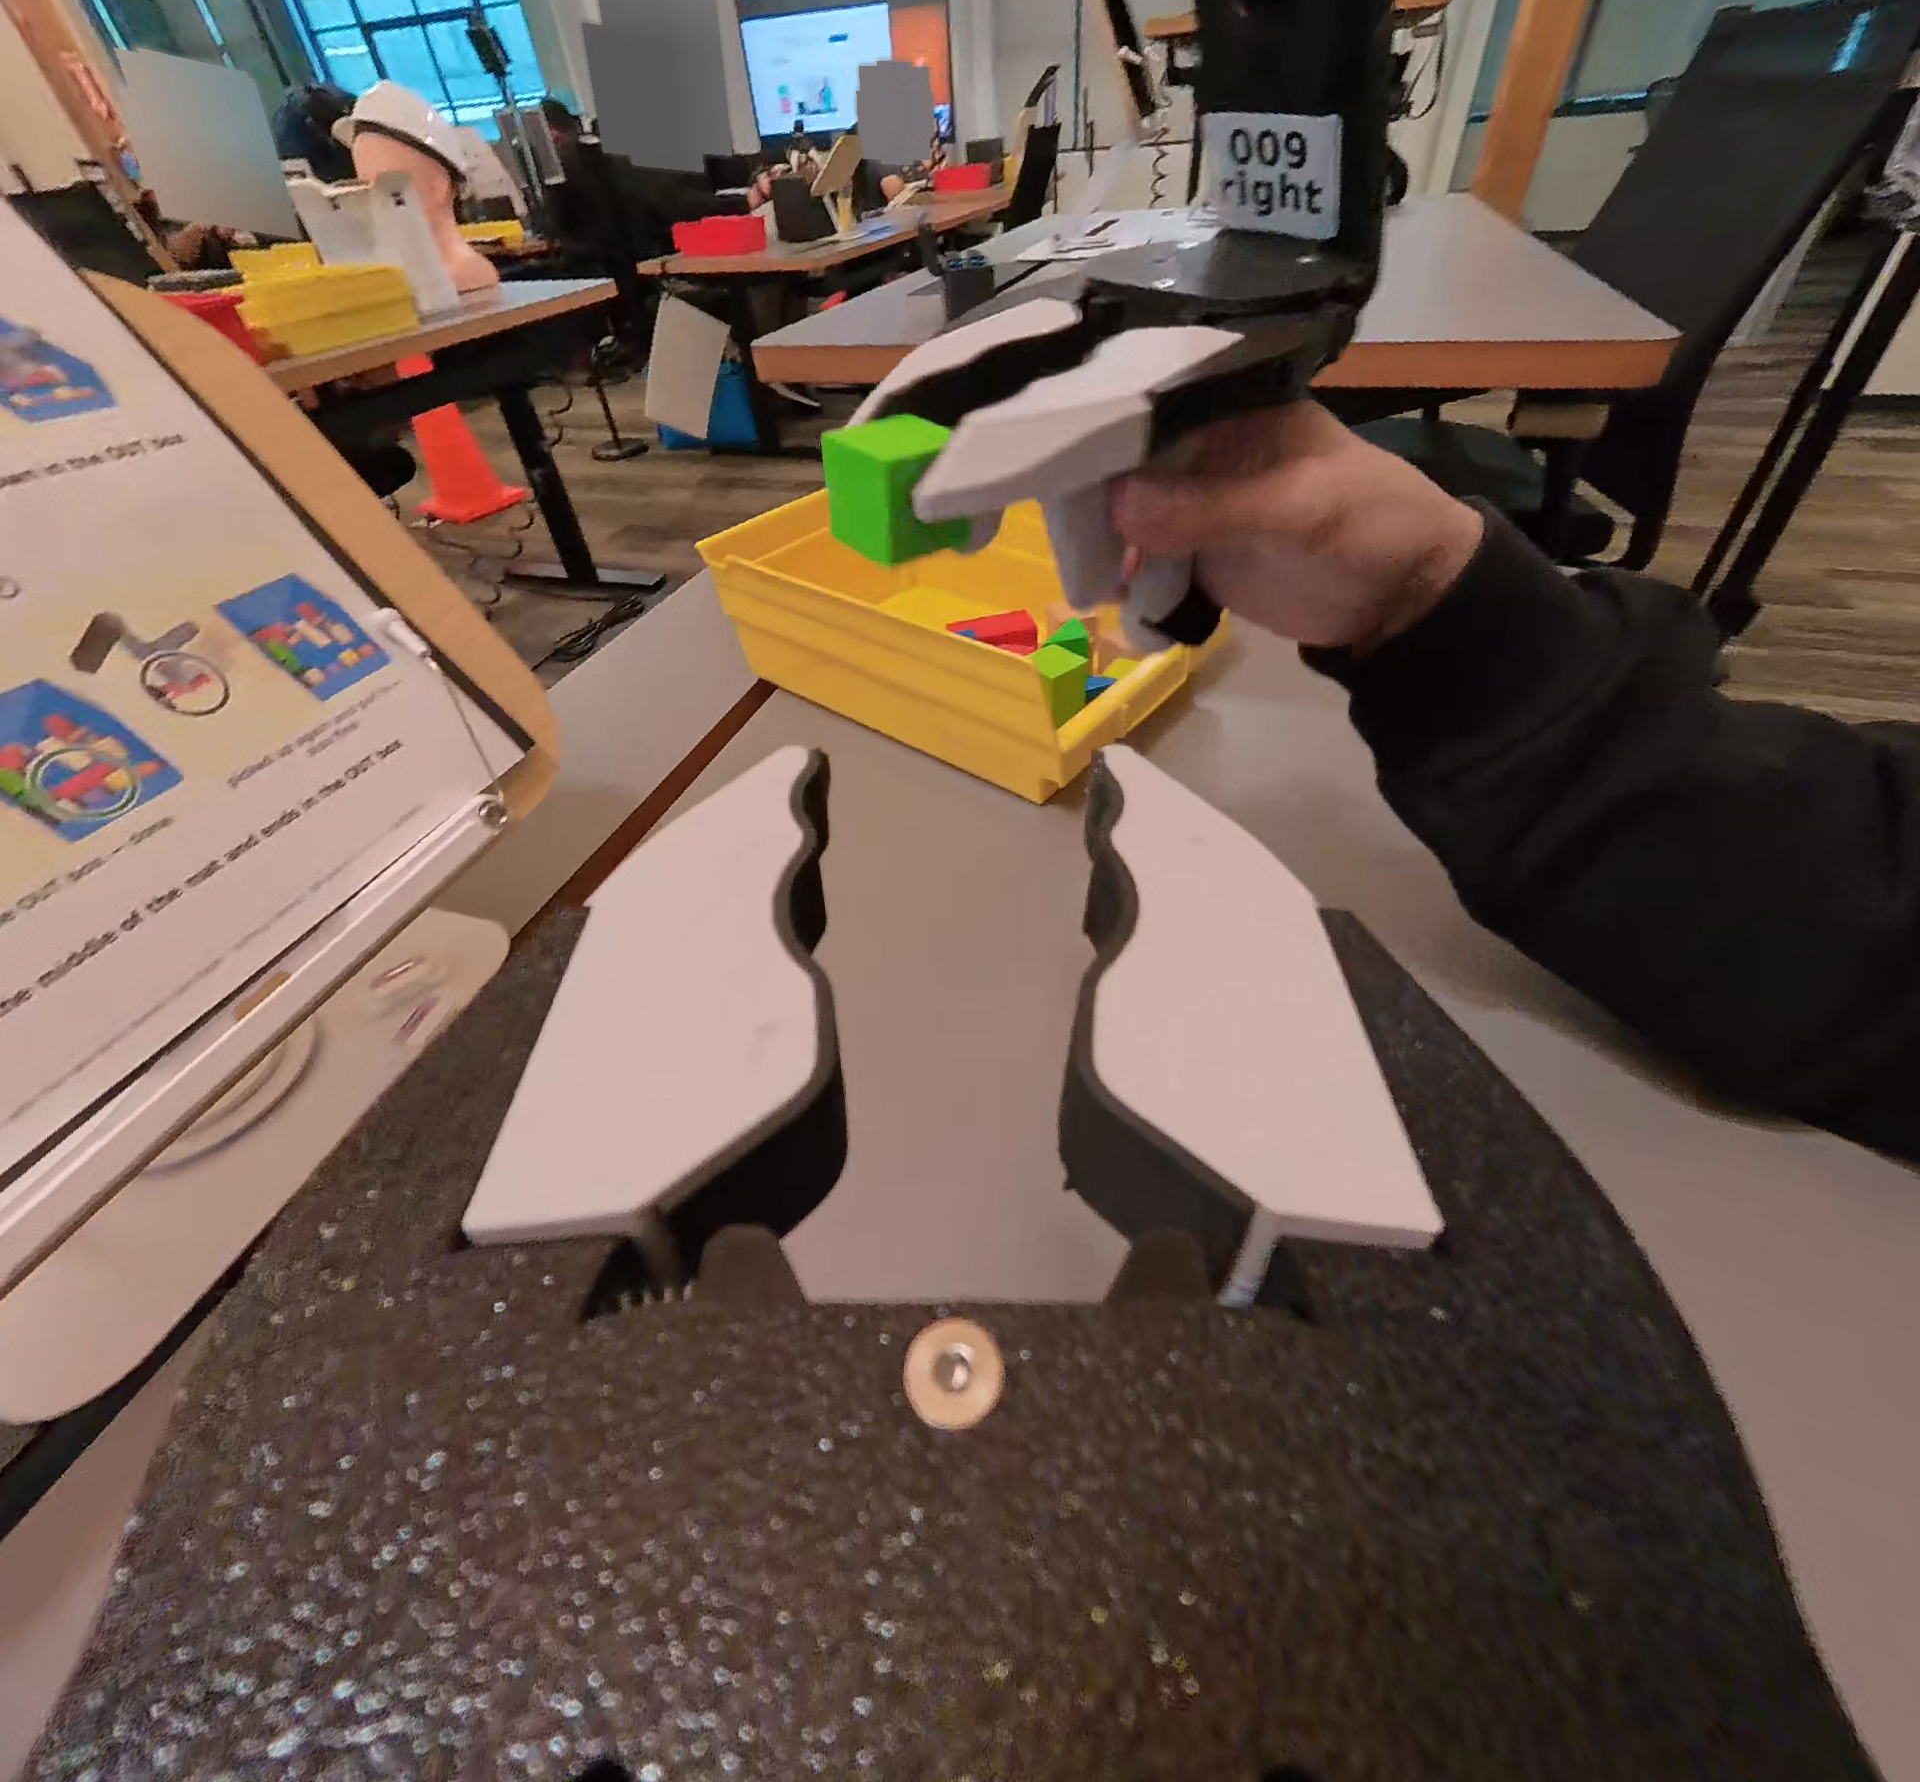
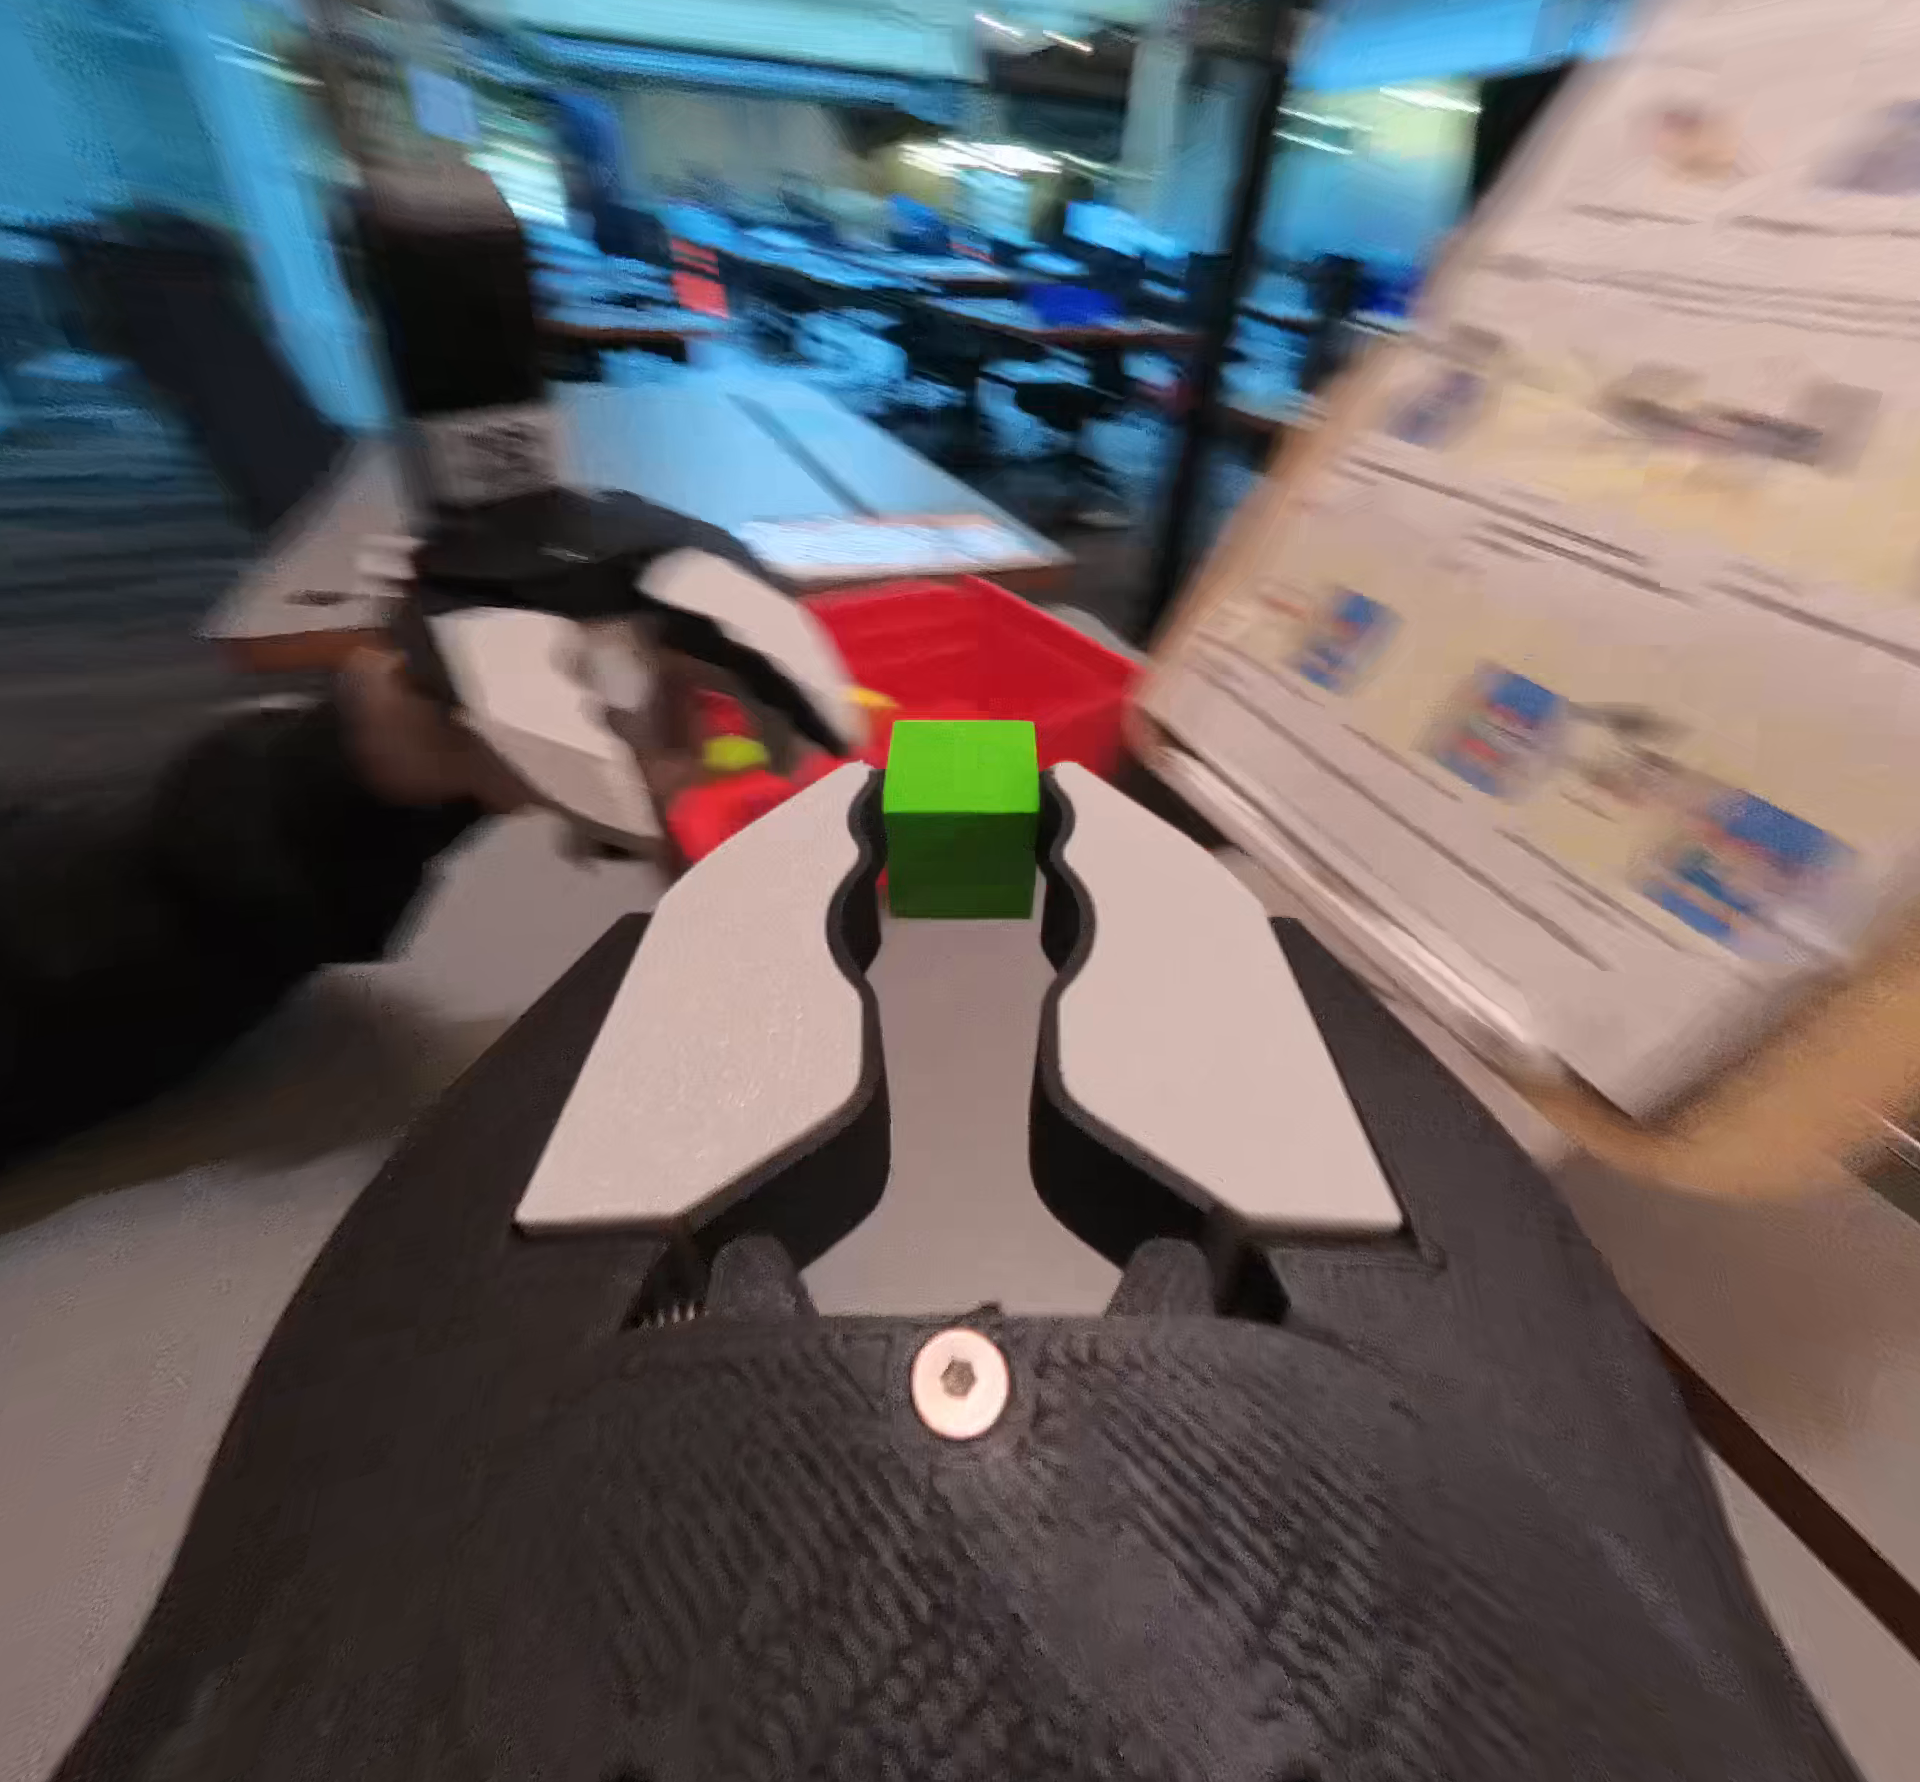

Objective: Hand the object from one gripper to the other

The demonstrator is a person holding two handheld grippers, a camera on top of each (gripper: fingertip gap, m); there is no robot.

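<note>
A green cube (image 2: 961, 818) sits between my right gripper's (image 2: 958, 797) fingertips, and both pads press on its sides. The left wrist view shows the same: the right gripper (image 1: 940, 475), held in a person's hand, grips the green cube (image 1: 883, 491) in the air above the yellow bin. My left gripper (image 1: 956, 787) is open and empty, with bare table between its fingers. It also shows in the right wrist view (image 2: 665, 693), blurred, to the left of the cube and apart from it.
A yellow bin (image 1: 862, 662) with several coloured blocks stands on the table ahead of the left gripper. A red bin (image 2: 977, 652) lies beyond the cube. An instruction board (image 1: 156, 693) on a stand is at the left, and it also shows in the right wrist view (image 2: 1558, 589). The person's dark sleeve (image 1: 1662, 849) reaches in from the right.
</note>
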